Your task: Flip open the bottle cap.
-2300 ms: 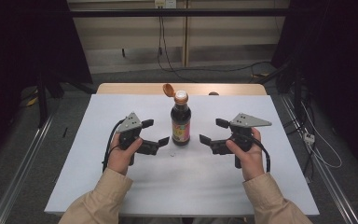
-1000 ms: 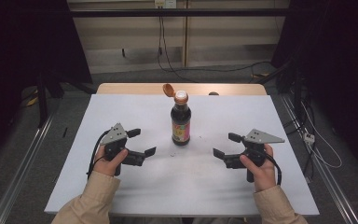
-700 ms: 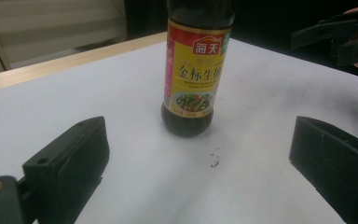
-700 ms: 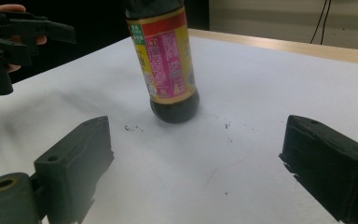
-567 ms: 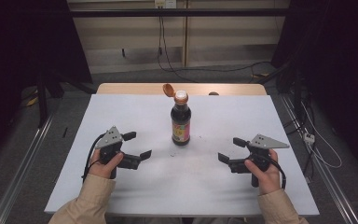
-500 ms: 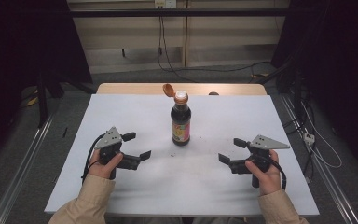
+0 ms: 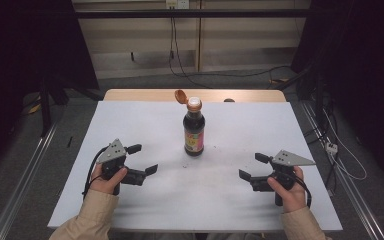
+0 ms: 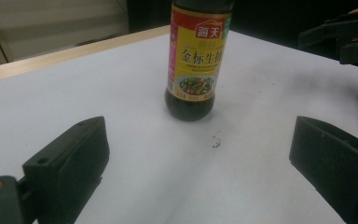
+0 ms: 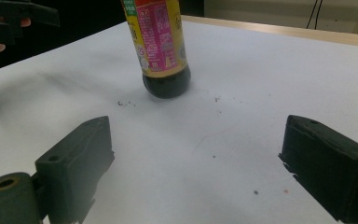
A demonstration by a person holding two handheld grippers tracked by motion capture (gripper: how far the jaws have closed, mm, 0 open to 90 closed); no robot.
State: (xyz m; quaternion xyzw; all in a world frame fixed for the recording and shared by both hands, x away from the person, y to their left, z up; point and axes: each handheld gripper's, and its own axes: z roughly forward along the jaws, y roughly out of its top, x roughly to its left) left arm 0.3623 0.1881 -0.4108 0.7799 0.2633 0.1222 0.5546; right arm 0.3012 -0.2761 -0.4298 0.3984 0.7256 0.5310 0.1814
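A dark soy sauce bottle (image 7: 194,129) stands upright at the middle of the white table (image 7: 145,115), its orange flip cap (image 7: 181,96) hinged open. Its yellow label (image 8: 200,56) faces the left gripper view; a pink label (image 9: 158,37) faces the right gripper view. My left gripper (image 7: 142,159) rests low at the front left, open and empty, well short of the bottle. My right gripper (image 7: 253,166) sits at the front right, open and empty, equally apart from it. Each gripper view shows the other gripper far off: the right gripper (image 8: 349,37) and the left gripper (image 9: 9,23).
Small dark specks (image 7: 187,165) lie on the table in front of the bottle. A wooden strip (image 7: 145,94) edges the far side. Metal rails (image 7: 20,170) and cables (image 7: 340,160) run along the floor on both sides.
Both grippers have drawn back from beside the bottle toward the front edge and outward. The bottle has stayed put.
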